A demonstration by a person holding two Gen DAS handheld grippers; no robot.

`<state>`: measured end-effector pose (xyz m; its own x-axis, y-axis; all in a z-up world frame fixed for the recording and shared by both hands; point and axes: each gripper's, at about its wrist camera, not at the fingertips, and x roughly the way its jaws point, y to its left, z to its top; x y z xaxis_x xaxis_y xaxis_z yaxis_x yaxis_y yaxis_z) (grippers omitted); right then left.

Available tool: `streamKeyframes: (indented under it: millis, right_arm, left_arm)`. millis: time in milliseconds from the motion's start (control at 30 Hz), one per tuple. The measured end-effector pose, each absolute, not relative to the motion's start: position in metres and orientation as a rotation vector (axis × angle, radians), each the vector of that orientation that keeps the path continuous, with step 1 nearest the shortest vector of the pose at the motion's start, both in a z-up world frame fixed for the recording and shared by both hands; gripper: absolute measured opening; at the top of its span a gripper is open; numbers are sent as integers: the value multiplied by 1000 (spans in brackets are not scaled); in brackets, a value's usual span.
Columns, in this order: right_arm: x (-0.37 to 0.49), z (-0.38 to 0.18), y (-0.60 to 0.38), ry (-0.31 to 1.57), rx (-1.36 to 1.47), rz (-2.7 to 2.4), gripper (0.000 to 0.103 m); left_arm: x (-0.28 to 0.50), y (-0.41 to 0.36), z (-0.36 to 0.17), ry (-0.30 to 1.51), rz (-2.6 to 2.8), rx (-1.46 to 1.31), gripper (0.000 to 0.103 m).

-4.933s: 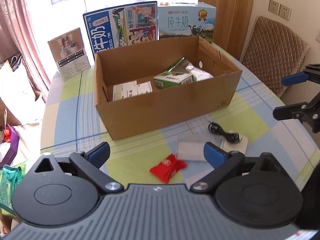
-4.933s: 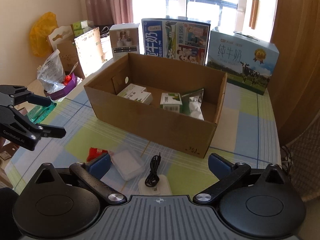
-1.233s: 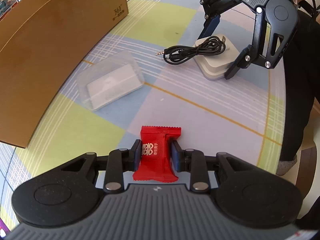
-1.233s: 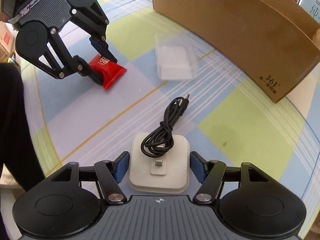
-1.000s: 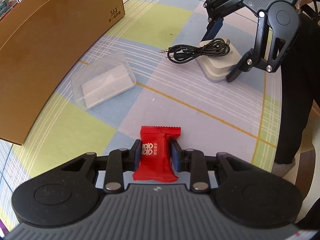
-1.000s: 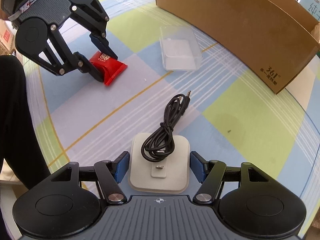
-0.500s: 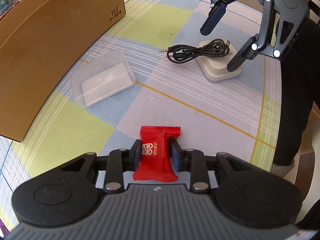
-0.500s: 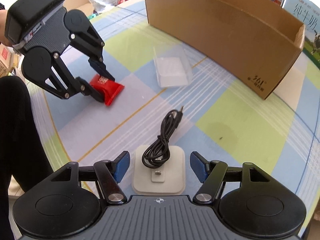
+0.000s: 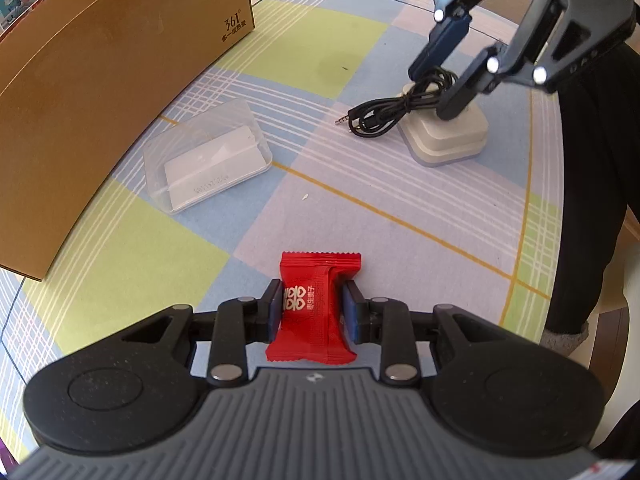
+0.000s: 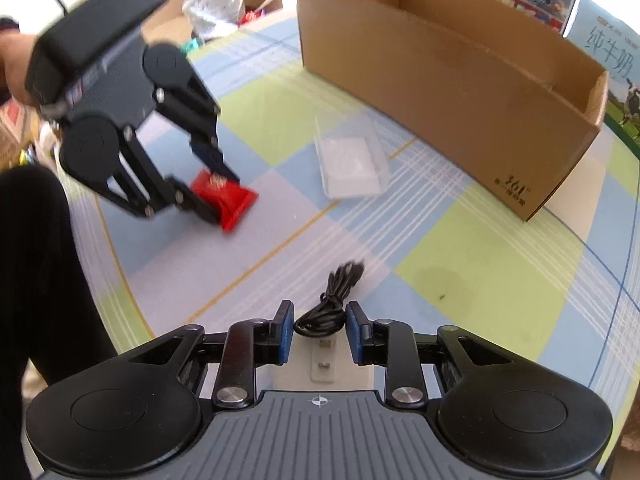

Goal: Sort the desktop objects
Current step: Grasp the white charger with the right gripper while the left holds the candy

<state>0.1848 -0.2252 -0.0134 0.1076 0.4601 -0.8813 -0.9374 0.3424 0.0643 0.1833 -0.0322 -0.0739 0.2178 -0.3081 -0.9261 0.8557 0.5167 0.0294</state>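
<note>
My left gripper [image 9: 314, 308] is shut on a red snack packet [image 9: 316, 304], which also shows in the right wrist view [image 10: 224, 196], low over the tablecloth. My right gripper [image 10: 320, 330] has its jaws closed around a coiled black cable [image 10: 334, 300] above a white charger block [image 10: 324, 372]. In the left wrist view the cable [image 9: 400, 108] lies on the block [image 9: 448, 132], with the right gripper [image 9: 444, 80] on it. A clear plastic case [image 9: 206, 160] holding a white card lies near the cardboard box [image 9: 100, 68].
The open cardboard box [image 10: 460, 68] stands at the back of the checked tablecloth [image 9: 400, 220]. Milk cartons [image 10: 600, 56] stand behind it. The table edge [image 9: 556, 240] runs on the right, with the person's dark-clothed leg [image 9: 588, 184] beyond it.
My right gripper has narrowed its jaws from wide around the charger block to closed around the cable and has risen. My left gripper still holds the red packet, hardly moved.
</note>
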Motion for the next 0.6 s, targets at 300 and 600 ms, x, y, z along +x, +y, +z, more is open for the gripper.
streamKeyframes:
  millis: [300, 600]
  right_arm:
    - [197, -10, -217, 936, -569, 1069, 51]
    - [186, -31, -234, 1038, -633, 1061, 71]
  left_arm:
    - [183, -33, -76, 1061, -870, 617, 28]
    - [184, -33, -77, 1061, -860, 625, 33]
